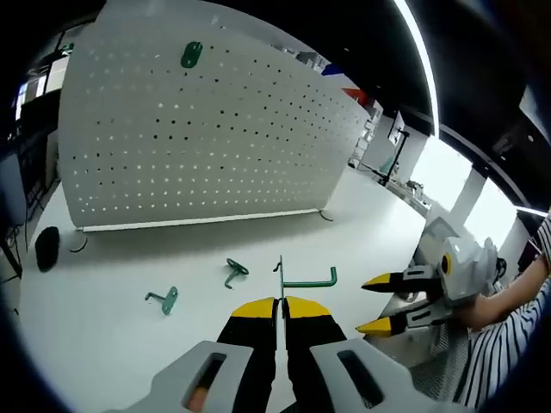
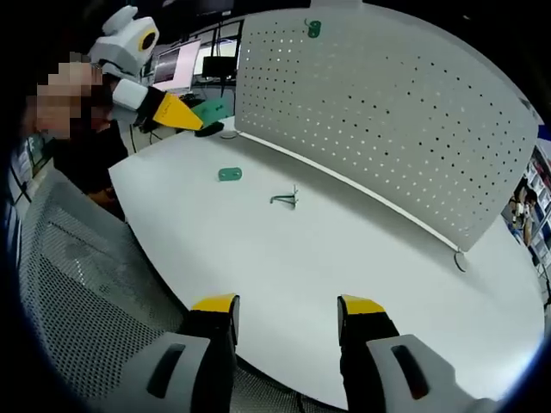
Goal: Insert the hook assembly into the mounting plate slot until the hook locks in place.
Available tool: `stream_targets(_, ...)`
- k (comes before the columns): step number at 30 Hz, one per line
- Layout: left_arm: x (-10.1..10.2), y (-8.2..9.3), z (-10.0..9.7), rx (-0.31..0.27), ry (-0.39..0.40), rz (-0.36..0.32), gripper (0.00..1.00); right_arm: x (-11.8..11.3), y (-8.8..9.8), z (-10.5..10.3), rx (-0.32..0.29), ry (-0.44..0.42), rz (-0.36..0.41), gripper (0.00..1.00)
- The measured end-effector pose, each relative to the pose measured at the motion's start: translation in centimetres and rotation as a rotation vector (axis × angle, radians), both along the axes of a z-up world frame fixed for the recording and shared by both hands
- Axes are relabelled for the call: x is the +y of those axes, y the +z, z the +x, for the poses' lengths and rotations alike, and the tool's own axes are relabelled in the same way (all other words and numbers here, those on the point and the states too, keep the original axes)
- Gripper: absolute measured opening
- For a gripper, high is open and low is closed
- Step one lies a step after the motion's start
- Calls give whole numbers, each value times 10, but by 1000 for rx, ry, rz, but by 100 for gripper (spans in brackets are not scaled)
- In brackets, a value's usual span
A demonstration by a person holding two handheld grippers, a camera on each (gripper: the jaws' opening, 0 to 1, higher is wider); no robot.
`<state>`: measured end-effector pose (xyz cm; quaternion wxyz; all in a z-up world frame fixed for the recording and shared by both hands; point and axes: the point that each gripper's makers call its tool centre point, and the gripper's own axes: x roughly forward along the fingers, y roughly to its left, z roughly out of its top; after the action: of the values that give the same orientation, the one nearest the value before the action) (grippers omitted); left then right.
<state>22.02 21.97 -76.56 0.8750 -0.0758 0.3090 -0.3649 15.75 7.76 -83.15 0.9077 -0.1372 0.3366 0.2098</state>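
Both views are bright and evenly lit. In the left gripper view a long ceiling light strip [image 1: 419, 52] runs overhead, and windows [image 1: 452, 172] at the right are blown out to pure white. The white worktop [image 1: 112, 344] shows soft glare and faint, short shadows under the green hooks [image 1: 234, 272]; a darker band of shadow lies along the foot of the pegboard [image 1: 207, 129]. Fisheye distortion bows the pegboard's edges and bends the worktop's rim [image 2: 172, 249] in the right gripper view. Detail is sharp in the centre, softer toward the edges.
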Motion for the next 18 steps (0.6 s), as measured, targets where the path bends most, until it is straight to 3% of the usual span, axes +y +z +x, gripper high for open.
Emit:
stream_targets(6, -5, -4, -11, 33, 22, -57, 1, 2, 4, 3, 42, -49, 124, 39)
stream_targets(10, -4, -13, -17, 56, 39, -68, 1, 10, 10, 6, 80, -91, 251, 39)
stream_targets(13, -2, -12, -17, 75, 78, -107, 1, 27, 27, 15, 105, -132, 436, 39)
stream_targets(18, 0, -14, -18, 69, 82, -101, 1, 53, 55, 23, 108, -102, 571, 36)
